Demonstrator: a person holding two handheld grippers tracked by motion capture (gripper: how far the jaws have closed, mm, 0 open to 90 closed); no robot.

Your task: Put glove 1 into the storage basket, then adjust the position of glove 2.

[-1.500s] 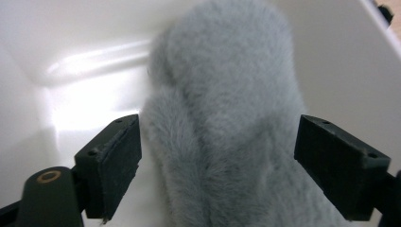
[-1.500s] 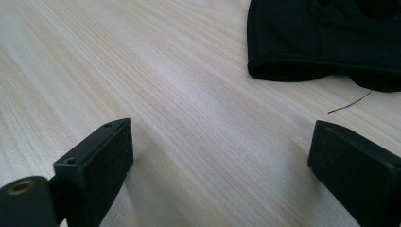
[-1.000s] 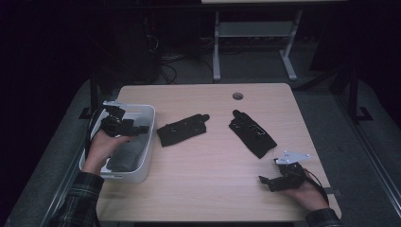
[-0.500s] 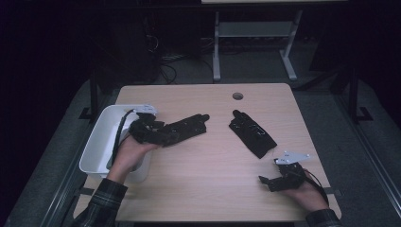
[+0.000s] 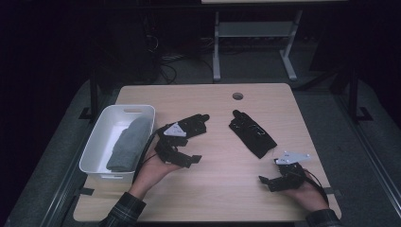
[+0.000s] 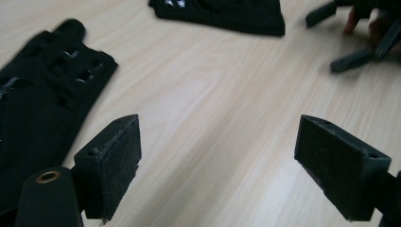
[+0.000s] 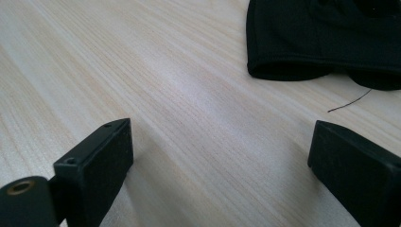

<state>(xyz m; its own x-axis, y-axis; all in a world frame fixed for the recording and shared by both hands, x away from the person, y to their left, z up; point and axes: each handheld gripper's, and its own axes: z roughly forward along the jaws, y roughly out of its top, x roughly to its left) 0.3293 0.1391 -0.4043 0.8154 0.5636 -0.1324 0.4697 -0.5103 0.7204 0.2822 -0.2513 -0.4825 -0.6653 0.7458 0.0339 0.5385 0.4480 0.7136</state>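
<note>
On the light wooden surface (image 5: 213,189), the left gripper (image 5: 182,158) stood wide open just beside a flat black fabric glove (image 5: 193,125). The right gripper (image 5: 275,181), also wide, sat near the second black glove (image 5: 252,133).

The light wooden table (image 5: 217,189) carries a white bin (image 5: 142,112) at its left edge and two black gloves (image 5: 194,124) (image 5: 252,134) lying apart near the middle.
</note>
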